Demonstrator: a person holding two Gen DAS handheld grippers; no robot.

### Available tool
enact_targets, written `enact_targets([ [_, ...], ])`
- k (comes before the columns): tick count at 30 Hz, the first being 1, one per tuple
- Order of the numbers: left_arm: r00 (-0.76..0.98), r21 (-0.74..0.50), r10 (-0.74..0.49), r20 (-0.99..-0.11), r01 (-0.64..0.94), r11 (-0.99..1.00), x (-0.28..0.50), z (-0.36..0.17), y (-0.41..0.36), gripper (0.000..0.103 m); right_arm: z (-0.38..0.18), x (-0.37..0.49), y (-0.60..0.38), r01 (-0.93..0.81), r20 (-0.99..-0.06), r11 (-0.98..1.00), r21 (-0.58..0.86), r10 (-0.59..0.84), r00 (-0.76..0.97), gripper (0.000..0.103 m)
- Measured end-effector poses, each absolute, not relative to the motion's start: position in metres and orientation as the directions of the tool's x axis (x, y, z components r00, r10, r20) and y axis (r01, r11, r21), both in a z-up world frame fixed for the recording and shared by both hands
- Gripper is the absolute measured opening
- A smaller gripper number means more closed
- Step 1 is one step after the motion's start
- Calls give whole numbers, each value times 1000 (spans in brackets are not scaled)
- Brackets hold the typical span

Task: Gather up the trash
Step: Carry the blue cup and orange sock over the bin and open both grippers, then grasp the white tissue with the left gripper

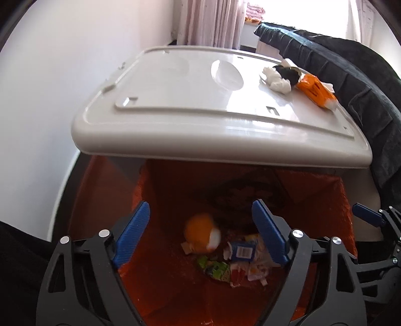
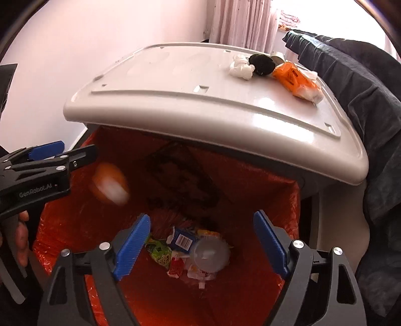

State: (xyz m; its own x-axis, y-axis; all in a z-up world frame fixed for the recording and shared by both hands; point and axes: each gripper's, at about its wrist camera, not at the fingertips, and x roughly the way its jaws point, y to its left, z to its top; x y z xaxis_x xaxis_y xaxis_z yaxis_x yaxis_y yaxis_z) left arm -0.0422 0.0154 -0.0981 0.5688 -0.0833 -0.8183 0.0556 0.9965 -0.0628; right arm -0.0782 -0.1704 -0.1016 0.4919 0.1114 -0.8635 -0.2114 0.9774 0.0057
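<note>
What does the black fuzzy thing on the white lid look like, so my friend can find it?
Find the big white lid above the orange-lined bin. Near its far right corner sits a small trash pile. The black ball lies between a crumpled white tissue and an orange wrapper; it is the only dark piece.

A dark blanket (image 1: 345, 82) is lying draped along the right edge of the white table (image 1: 175, 100). Pale pink curtains (image 1: 210, 22) are hanging beyond the table's far edge, and a plain white wall (image 1: 62, 62) is standing to the table's left.
</note>
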Motion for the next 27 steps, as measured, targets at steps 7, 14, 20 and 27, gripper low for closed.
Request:
enact_targets([
  [7,559,-54,-83,-825,68,996,-39,-102,11,83,-98,-71,-189,-111,-855,991,70,117,505,84],
  [14,556,-55,-82,-827,66,996,-38,-103,10,83,-93,-69,-196,-80,-848,993,84,113,517,85],
  [20,589,-84,-109,-800,71,994,-27,-83,6,83,-64,-66,-209,-29,-806,999,37,47,591,85],
  [27,673,-108,-151,-724,106,989,21,-37,-30,83,3,-52,-249,77,-718,996,46,-20,695,89],
])
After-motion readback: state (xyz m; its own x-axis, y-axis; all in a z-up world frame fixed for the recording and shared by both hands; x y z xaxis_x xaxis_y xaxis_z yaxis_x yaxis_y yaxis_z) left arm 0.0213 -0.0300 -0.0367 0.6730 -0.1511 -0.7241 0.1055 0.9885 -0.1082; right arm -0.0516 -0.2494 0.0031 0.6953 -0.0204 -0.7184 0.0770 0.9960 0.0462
